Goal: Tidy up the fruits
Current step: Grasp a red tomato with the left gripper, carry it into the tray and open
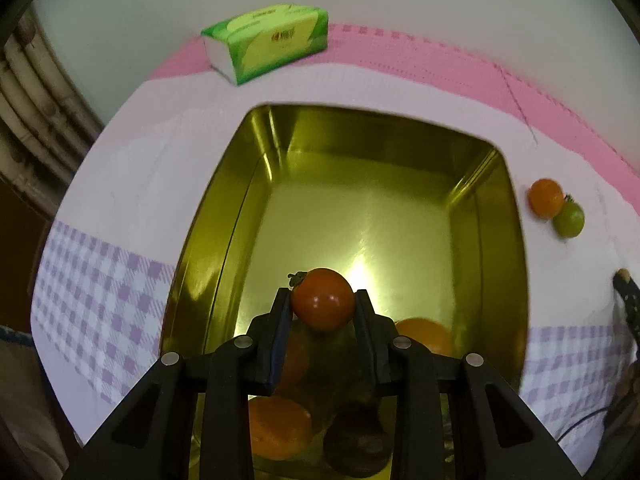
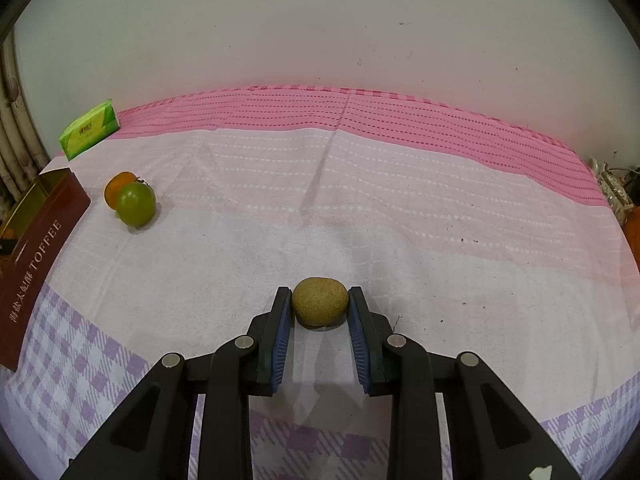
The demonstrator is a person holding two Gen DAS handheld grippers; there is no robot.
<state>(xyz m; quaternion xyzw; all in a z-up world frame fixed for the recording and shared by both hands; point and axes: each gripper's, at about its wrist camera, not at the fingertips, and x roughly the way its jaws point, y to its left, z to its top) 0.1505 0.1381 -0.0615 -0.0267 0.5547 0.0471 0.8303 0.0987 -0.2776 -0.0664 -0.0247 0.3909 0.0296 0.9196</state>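
My left gripper [image 1: 322, 300] is shut on a red tomato [image 1: 322, 299] and holds it above the open gold tin [image 1: 216, 216]. Several fruits lie at the tin's near end, partly hidden by the fingers: an orange one [image 1: 280, 428], another orange one [image 1: 426, 334] and a dark one [image 1: 358, 440]. My right gripper [image 2: 319, 302] is shut on a brown kiwi [image 2: 319, 301] that rests low over the cloth. An orange tomato [image 2: 116, 186] and a green tomato [image 2: 135, 204] touch each other on the cloth right of the tin [image 2: 44, 216]; they show in the left wrist view as well.
A green tissue pack [image 1: 268, 42] lies at the back of the table by the wall. The tin's brown side reads TOFFEE. The pink, white and lilac-check tablecloth [image 2: 400, 216] covers the table. Pipes run down the far left wall. Clutter sits at the table's right edge.
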